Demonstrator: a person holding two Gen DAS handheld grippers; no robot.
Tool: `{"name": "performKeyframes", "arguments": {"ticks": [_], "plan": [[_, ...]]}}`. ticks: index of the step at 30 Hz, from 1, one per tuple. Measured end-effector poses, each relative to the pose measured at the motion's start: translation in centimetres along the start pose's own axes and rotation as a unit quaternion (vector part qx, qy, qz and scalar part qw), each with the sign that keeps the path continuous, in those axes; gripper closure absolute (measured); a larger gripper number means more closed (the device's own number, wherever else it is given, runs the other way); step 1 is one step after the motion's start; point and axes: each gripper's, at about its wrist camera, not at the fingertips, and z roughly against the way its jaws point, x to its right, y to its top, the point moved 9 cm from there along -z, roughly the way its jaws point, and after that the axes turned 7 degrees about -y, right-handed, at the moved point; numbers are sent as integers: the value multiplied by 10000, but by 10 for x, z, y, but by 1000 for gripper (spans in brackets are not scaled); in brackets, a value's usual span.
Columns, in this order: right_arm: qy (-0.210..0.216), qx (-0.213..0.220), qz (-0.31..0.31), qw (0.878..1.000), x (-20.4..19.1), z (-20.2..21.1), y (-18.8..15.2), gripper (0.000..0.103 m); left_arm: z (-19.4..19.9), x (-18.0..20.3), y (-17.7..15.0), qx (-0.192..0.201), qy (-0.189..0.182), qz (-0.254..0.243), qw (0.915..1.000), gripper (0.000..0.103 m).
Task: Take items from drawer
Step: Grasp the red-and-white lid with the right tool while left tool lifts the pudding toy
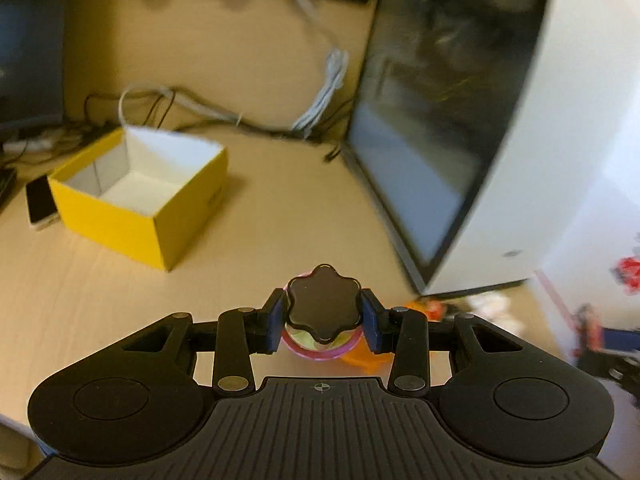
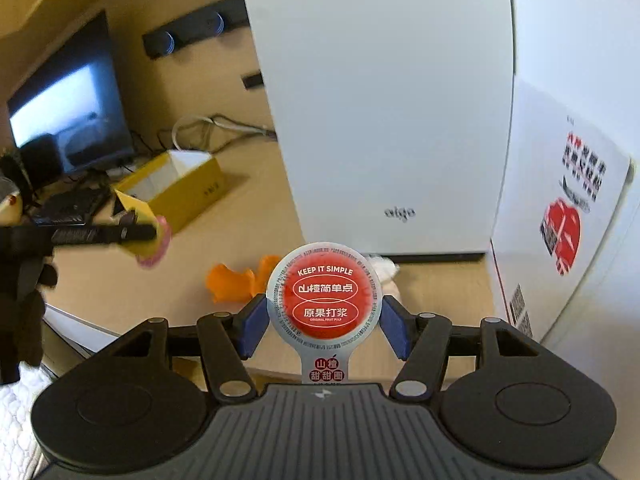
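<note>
left tongs (image 1: 324, 322) clamped on black-capped jar (image 1: 323, 306); right tongs (image 2: 325, 322) clamped on red-lidded cup (image 2: 325, 294). yellow box (image 1: 132, 204) left of white computer case (image 2: 384, 112); orange scrap (image 2: 232, 280) at its foot.

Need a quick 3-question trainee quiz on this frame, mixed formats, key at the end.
1. True or false: the yellow box on the desk is open and looks empty.
2. What does the right gripper hold? A) a round cup with a red foil lid B) a phone C) a cable
3. Fill in: the left gripper is clamped on an item topped by a black star-shaped ____.

Key: 1 true; 2 A; 3 knob
</note>
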Motion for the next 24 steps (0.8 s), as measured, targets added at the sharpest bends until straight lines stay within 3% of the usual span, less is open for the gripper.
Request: {"name": "performKeyframes", "arguments": {"ticks": [4, 7, 10, 13, 18, 24], "plan": [[-124, -177, 102, 9997, -3, -8, -6, 42, -43, -9, -18, -467, 162, 134, 9987, 60], [-282, -290, 127, 9991, -1, -9, -16, 42, -47, -14, -36, -636, 80, 228, 9977, 59], [-402, -402, 99, 9983, 6, -12, -30, 42, -51, -12, -42, -516, 49, 31, 9986, 56], [-607, -458, 107, 9970, 18, -16, -37, 42, -52, -16, -43, -338, -44, 155, 9993, 58], [-1143, -39, 332, 9929, 34, -27, -14, 42, -14, -16, -21, 382, -10, 200, 9991, 59], [-1057, 67, 614, 9925, 35, -69, 7, 42, 45, -6, -19, 523, -34, -107, 9986, 59]]}}
